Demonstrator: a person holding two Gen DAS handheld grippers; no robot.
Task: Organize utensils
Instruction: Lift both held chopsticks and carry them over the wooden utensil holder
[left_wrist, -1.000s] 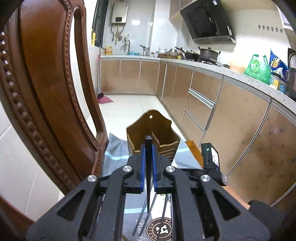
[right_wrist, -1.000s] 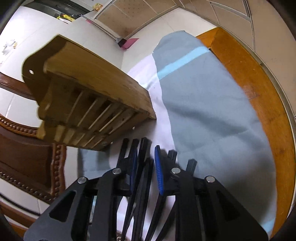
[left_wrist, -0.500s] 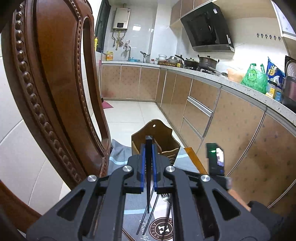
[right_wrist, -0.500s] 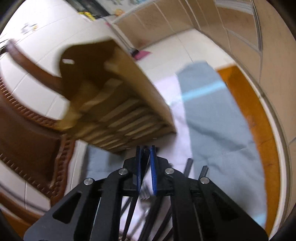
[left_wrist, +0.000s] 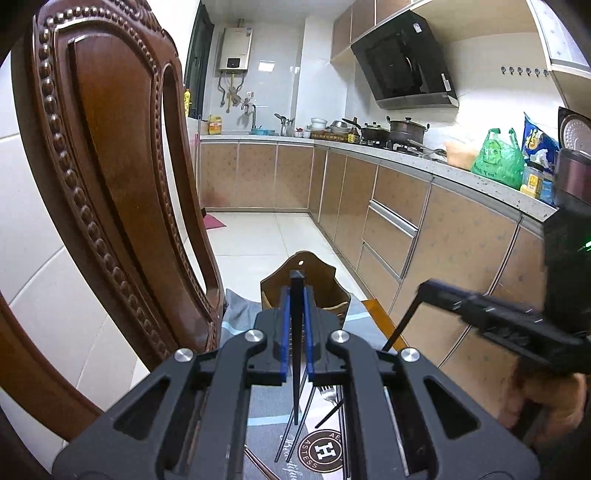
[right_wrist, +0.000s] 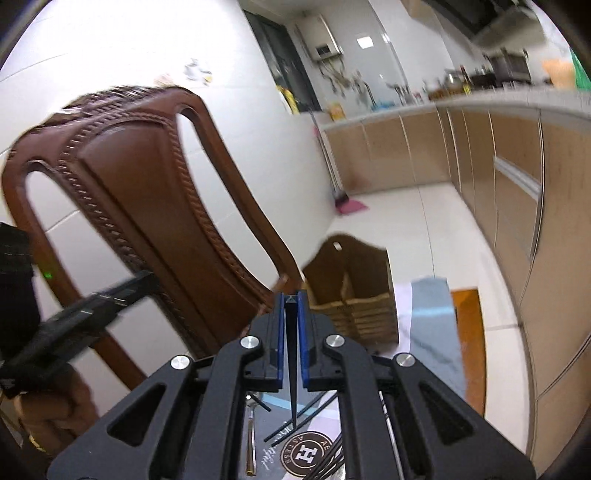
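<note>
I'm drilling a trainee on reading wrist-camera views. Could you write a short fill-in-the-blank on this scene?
1. Each tongs, left and right, is shut on one black ____.
2. The wooden holder stands beside a brown ____.
3. A metal ____ lies among the loose chopsticks on the placemat.

Answers: chopstick; chair; fork

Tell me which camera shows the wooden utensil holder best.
The right wrist view: the wooden utensil holder shows its tall back, open top and slatted front, though slightly blurred. In the left wrist view, the left gripper and its chopstick cover most of it.
</note>
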